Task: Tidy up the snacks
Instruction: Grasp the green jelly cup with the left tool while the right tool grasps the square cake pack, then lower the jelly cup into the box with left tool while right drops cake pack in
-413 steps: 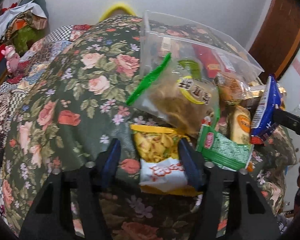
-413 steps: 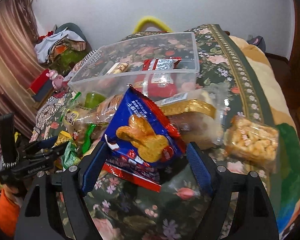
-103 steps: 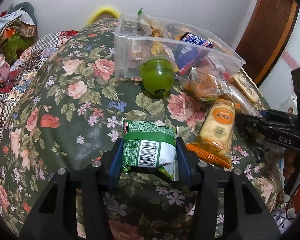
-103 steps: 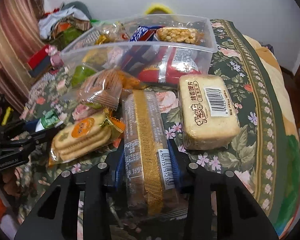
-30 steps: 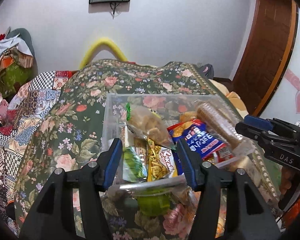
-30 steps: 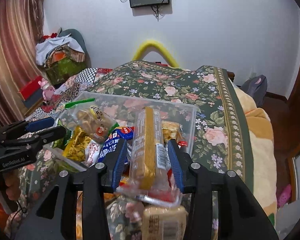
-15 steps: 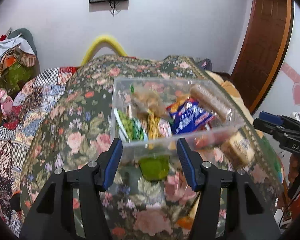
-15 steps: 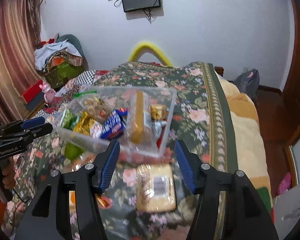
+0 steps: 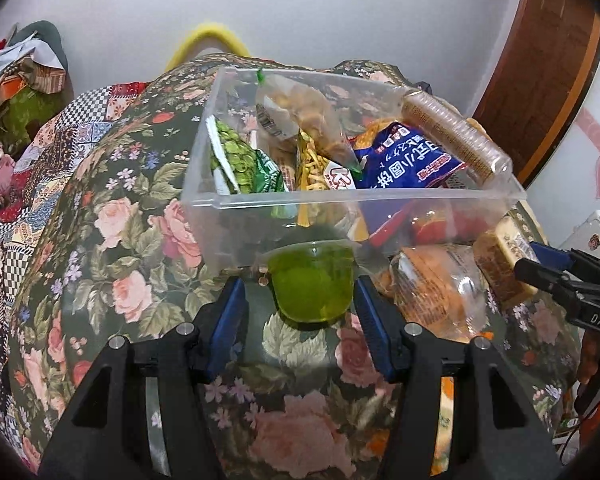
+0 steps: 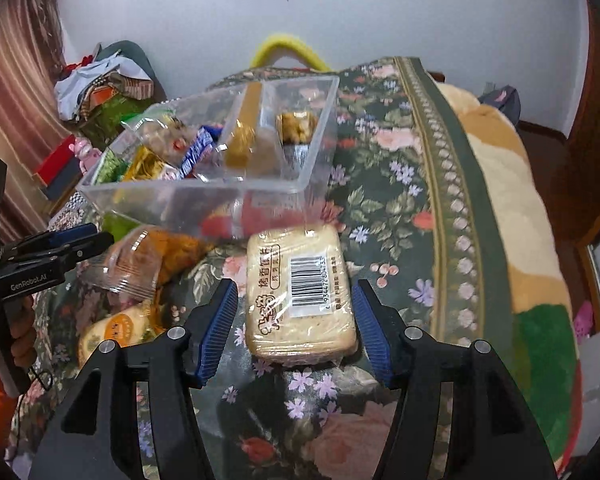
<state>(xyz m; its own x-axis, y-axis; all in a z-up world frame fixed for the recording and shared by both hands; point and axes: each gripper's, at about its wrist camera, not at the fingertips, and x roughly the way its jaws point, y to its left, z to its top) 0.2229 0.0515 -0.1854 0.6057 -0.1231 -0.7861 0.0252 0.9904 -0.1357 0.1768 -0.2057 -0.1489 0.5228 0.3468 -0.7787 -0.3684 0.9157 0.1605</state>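
A green jelly cup [image 9: 312, 284] stands on the floral bedspread against the front wall of the clear plastic box [image 9: 352, 196]. My left gripper [image 9: 300, 312] is open around the cup, with its pads apart from it. The box holds several snack packs, among them a blue bag [image 9: 404, 160] and a long gold-striped biscuit sleeve [image 10: 244, 128]. A beige wrapped cracker block [image 10: 300, 292] with a barcode lies in front of the box [image 10: 204, 186]. My right gripper [image 10: 294, 298] is open, one finger on each side of the block and not pressing it.
A clear bag of brown biscuits [image 10: 140, 260] and an orange-labelled cracker pack [image 10: 116, 328] lie between the two grippers. The left gripper [image 10: 72, 240] shows in the right wrist view. A beige blanket [image 10: 512, 200] runs along the bed's right edge.
The right gripper let go of the long gold biscuit sleeve into the box and opened. Both grippers then sank toward the bedspread, the left to the green cup, the right to the beige block.
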